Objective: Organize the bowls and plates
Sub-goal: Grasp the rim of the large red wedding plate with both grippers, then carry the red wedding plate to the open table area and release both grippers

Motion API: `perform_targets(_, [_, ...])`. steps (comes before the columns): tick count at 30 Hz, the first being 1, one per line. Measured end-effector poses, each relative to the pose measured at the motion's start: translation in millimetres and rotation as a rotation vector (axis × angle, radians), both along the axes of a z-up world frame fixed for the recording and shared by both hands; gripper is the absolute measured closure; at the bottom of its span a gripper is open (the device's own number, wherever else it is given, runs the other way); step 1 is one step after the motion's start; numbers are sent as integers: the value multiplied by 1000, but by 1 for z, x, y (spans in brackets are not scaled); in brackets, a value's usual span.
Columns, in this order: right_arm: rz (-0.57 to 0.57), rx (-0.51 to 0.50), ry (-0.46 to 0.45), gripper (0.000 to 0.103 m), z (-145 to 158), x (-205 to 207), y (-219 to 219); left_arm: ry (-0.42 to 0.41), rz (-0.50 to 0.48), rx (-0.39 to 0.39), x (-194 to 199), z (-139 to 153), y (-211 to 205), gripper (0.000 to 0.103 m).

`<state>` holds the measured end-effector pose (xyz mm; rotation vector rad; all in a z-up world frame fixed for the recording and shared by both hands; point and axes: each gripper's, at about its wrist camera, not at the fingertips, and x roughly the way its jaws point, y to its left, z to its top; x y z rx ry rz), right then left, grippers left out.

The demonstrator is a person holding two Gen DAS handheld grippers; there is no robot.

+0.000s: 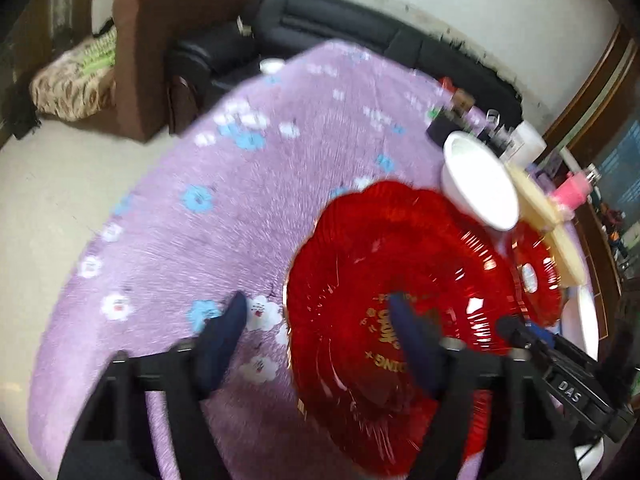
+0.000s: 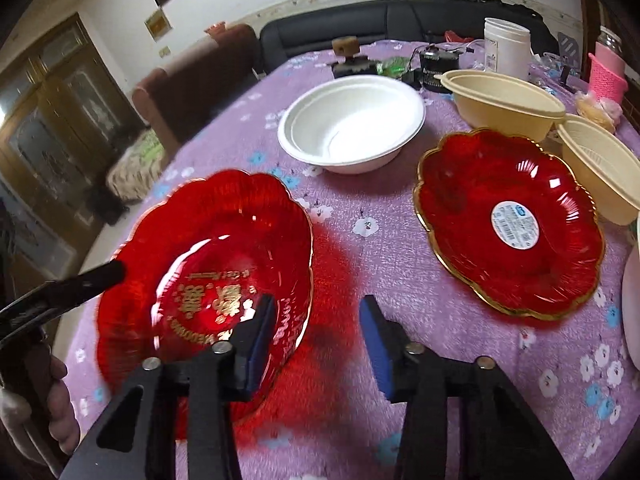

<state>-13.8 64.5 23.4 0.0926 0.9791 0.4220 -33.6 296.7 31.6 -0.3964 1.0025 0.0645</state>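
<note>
The right wrist view alone shows the second red plate (image 2: 510,222) with a white sticker, lying flat on the purple worktop (image 2: 380,248) beside two cream bowls (image 2: 504,106), with a white bowl (image 2: 352,126) behind. Both views show the red plate with gold lettering (image 1: 384,288). The left tool (image 1: 320,312) straddles its near rim, partly open. The right tool (image 2: 318,312) straddles its other rim, partly open; contact is unclear.
</note>
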Motion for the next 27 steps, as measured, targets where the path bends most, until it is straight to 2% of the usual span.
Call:
perform_targets(1, [4,3,9,66,-3,3,3,16,-6,-17,3,-6,0,61])
perform_targets(2, [10,6,18,78,-5,5,4,31,-11,-36,6,-11,0,74])
perform_targets(3, [19,14,28,84,-8,7,6,17,-5,-25,5,-12,-1,75])
perform_targets(5, [39,31,26,88,-9,7,9,10,-12,-13,5,-12,-1,75])
perform_targets(7, [46,-12,-11,88,-6,4,14,7,-8,-13,1,-12,0,75])
perform_targets(11, [73,-28,-60,88,-1,-5,24,-2,14,-13,-12,-5,7,75])
perform_targets(19, [135,-7,-20,88,-5,-24,38,-5,50,10,-45,0,23,75])
perform_targets(27, [133,14,-8,88,-8,-26,56,14,104,22,-40,-8,40,75])
